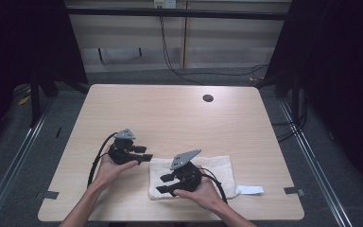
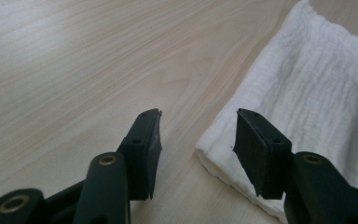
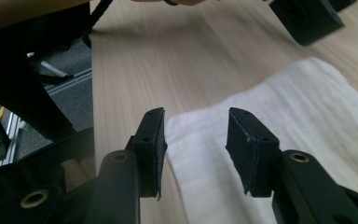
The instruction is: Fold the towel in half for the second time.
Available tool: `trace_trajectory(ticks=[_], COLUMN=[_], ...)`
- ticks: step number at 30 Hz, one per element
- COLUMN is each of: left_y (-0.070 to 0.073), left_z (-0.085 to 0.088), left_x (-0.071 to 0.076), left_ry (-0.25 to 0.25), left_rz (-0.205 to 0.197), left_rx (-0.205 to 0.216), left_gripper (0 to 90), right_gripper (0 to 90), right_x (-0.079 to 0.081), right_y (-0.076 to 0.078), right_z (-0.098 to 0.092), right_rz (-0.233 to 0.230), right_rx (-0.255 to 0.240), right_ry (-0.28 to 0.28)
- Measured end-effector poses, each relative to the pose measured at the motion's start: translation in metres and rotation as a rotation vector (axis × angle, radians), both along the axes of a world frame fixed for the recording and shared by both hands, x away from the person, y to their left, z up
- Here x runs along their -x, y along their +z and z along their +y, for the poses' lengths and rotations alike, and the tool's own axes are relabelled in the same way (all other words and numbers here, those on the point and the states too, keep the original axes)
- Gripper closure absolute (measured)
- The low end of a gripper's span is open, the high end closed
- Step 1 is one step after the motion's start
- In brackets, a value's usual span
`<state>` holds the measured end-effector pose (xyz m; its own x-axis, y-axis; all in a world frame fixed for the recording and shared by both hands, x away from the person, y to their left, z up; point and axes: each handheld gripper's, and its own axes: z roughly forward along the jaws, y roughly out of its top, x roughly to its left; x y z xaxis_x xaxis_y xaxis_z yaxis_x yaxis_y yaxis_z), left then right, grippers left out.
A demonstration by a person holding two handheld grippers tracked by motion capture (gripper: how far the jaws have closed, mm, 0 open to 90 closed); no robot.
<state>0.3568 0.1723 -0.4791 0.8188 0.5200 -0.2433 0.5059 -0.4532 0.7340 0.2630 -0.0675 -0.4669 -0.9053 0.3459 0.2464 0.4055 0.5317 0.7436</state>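
A folded white cloth lies flat on the pale wood counter, near the edge closest to the person and to the right of centre. Its long axis runs across the counter from left to right, roughly parallel to that near edge. A small white label sticks out past its right end, so the labelled end points toward the counter's right side.

The left hand-held gripper hovers just beside the cloth's left end. In the left gripper view its jaws stand apart with nothing between them; one pad hangs over the cloth's near corner and the other over bare wood.

The right hand-held gripper sits over the left front part of the cloth, pointing left toward the cloth's short edge. In the right gripper view its jaws also stand apart and empty, straddling the cloth's edge, the pads clear of the fabric.

The step in hand appears to be the approach to the cloth's left end, each tool lining up on a corner before any grip is taken.

The next move likely calls for lowering both sets of pads to the counter surface, one corner between each pair, then closing on the fabric layers evenly so the fold can be lifted or turned over along the long axis.
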Motion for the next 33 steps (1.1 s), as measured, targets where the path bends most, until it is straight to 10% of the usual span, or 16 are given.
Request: trace_trajectory(ticks=[29, 33], left_y=[-0.005, -0.005], left_z=[0.01, 0.01], left_x=[-0.007, -0.007], left_ry=[0.049, 0.055], left_rz=[0.016, 0.015], left_rx=[0.006, 0.006], left_gripper=[46.2, 45.2], right_gripper=[65.0, 64.9], right_x=[0.009, 0.019], right_y=[-0.03, -0.033], right_z=[0.038, 0.038], right_rz=[-0.002, -0.065], right_rx=[0.098, 0.093], right_ry=[0.077, 0.071])
